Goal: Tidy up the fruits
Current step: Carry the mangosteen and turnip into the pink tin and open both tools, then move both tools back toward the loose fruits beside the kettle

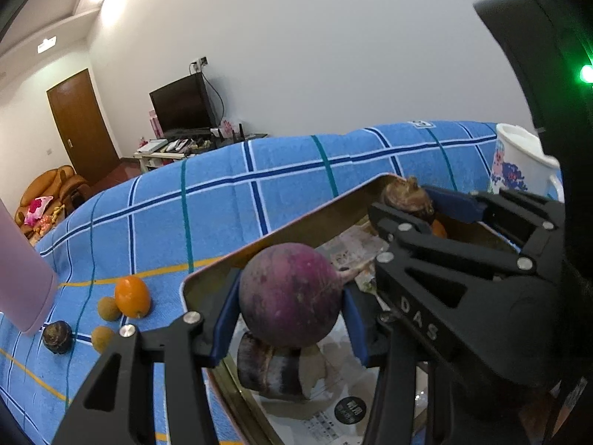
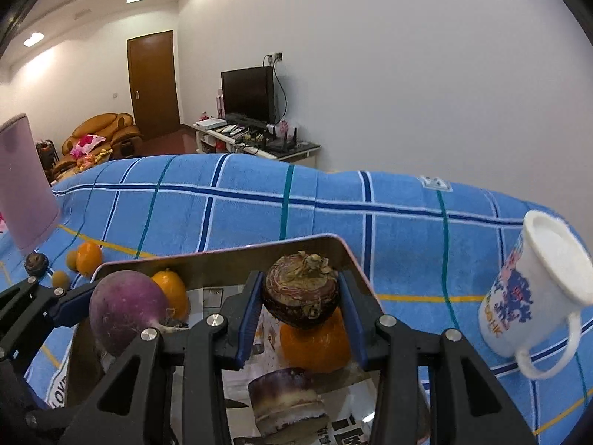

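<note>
My left gripper (image 1: 291,306) is shut on a round purple radish (image 1: 289,296) and holds it above a metal tray (image 1: 296,230) lined with newspaper. The radish also shows in the right wrist view (image 2: 126,307). My right gripper (image 2: 301,298) is shut on a brown water chestnut (image 2: 302,289) above the same tray (image 2: 229,256). Under it lie an orange fruit (image 2: 315,345) and a piece of sugarcane (image 2: 287,400). A kumquat (image 2: 172,291) sits in the tray's far left corner. The right gripper (image 1: 407,204) also shows in the left wrist view.
On the blue checked cloth (image 1: 222,200) left of the tray lie a kumquat (image 1: 132,296), two small longans (image 1: 108,308) and a dark water chestnut (image 1: 56,336). A pink cup (image 1: 18,282) stands at the far left. A white mug (image 2: 537,289) stands right of the tray.
</note>
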Demonstrator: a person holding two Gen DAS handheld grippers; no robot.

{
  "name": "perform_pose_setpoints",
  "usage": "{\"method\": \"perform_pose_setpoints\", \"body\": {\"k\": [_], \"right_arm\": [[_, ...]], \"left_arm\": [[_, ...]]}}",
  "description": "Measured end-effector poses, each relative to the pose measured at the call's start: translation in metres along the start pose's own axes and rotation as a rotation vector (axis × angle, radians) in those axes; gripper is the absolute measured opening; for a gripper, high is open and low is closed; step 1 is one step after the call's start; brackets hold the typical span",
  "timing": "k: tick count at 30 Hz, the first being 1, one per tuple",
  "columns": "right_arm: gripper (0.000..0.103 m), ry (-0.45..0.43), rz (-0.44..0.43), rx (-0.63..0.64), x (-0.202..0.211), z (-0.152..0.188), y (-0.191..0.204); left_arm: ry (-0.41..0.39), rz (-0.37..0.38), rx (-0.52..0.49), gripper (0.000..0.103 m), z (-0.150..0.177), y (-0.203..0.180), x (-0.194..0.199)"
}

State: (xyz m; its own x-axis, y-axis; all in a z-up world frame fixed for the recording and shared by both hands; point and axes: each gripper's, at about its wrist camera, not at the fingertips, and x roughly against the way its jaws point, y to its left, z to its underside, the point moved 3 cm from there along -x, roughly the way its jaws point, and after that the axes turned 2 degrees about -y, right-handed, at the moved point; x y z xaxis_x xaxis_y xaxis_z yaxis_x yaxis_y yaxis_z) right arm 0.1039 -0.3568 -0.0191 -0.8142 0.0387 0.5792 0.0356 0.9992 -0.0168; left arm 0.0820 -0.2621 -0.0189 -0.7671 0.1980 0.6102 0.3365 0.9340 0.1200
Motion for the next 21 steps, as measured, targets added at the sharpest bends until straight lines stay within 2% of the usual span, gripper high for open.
{"method": "perform_pose_setpoints", "body": {"k": [3,5,7,10,14,18,21], "right_arm": [[0.044,0.021,-0.035,-0.031,-0.005,0.001,-0.003],[0.051,0.022,-0.045,-0.04,-0.007,0.001,-0.004],[0.066,0.019,-0.042,-0.055,-0.006,0.002,-0.007],[0.071,0.014,-0.062,-0.088,-0.006,0.003,-0.01],[0.072,-0.009,-0.06,-0.103,0.003,0.005,-0.011],[0.073,-0.127,-0.004,-0.114,0.027,0.002,-0.016],[0.08,-0.192,0.033,-0.178,0.041,0.001,-0.027]], "left_arm": [[-0.014,-0.013,-0.008,0.056,0.001,0.001,0.003],[-0.017,-0.026,-0.01,0.063,0.001,0.001,0.004],[-0.016,-0.033,0.003,0.077,0.001,0.005,0.004],[-0.048,-0.022,0.033,0.095,0.001,0.009,0.011],[-0.082,-0.047,0.019,0.1,0.001,0.011,0.017],[-0.148,-0.082,0.06,0.103,-0.002,0.025,0.03],[-0.206,-0.151,0.119,0.103,-0.006,0.043,0.041]]}}
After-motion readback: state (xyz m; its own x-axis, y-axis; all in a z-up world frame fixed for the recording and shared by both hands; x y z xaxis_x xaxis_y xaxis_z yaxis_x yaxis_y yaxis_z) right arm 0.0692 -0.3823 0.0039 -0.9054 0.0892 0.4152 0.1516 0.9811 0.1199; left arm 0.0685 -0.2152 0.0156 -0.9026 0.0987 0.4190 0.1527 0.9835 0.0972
